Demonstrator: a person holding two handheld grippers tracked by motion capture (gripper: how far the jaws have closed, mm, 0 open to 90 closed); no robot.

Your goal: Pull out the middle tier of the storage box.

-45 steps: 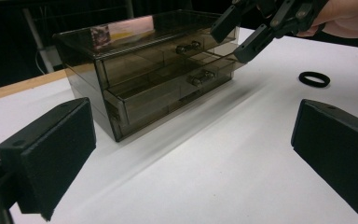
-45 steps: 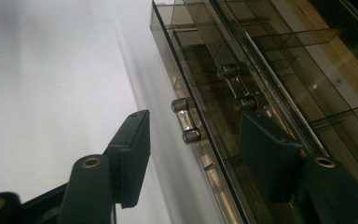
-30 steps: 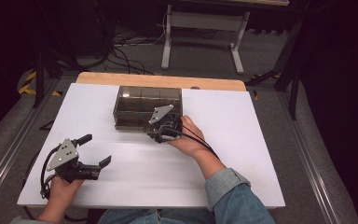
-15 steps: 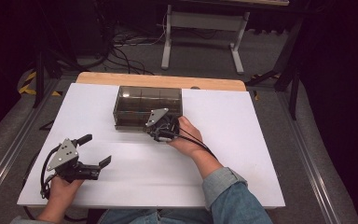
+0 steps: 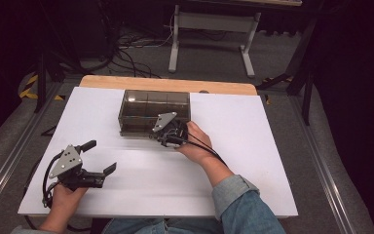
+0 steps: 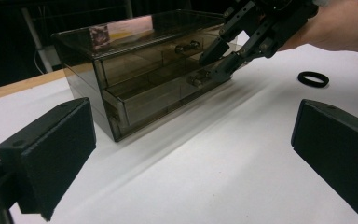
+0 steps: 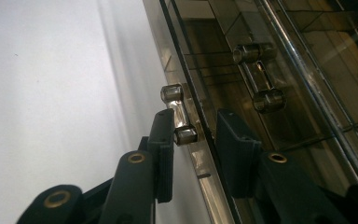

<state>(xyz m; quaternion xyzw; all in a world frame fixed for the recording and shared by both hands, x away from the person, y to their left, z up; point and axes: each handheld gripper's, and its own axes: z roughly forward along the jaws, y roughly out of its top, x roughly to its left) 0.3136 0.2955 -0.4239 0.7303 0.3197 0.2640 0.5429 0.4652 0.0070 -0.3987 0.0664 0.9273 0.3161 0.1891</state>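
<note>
A smoky see-through drawer box (image 5: 146,105) (image 6: 135,51) stands at the back middle of the white table top. It has two drawers, each with a small bar handle. My right gripper (image 5: 157,137) (image 6: 214,70) (image 7: 193,140) is at the box's front, open by a narrow gap. Its jaws straddle the lower drawer's handle (image 7: 179,114) (image 6: 195,80); one pad touches the handle, the other stands a little off it. The upper handle (image 7: 261,74) is free. My left gripper (image 5: 100,156) (image 6: 191,154) rests wide open near the front left, holding nothing and aimed at the box.
A small black ring (image 6: 313,78) lies on the white sheet (image 5: 272,146) beyond the right hand. A wooden strip (image 5: 165,84) edges the table's far side, with metal stand legs and cables on the floor behind.
My right gripper has edged slightly left and down onto the lower drawer handle. The left gripper has stayed put.
</note>
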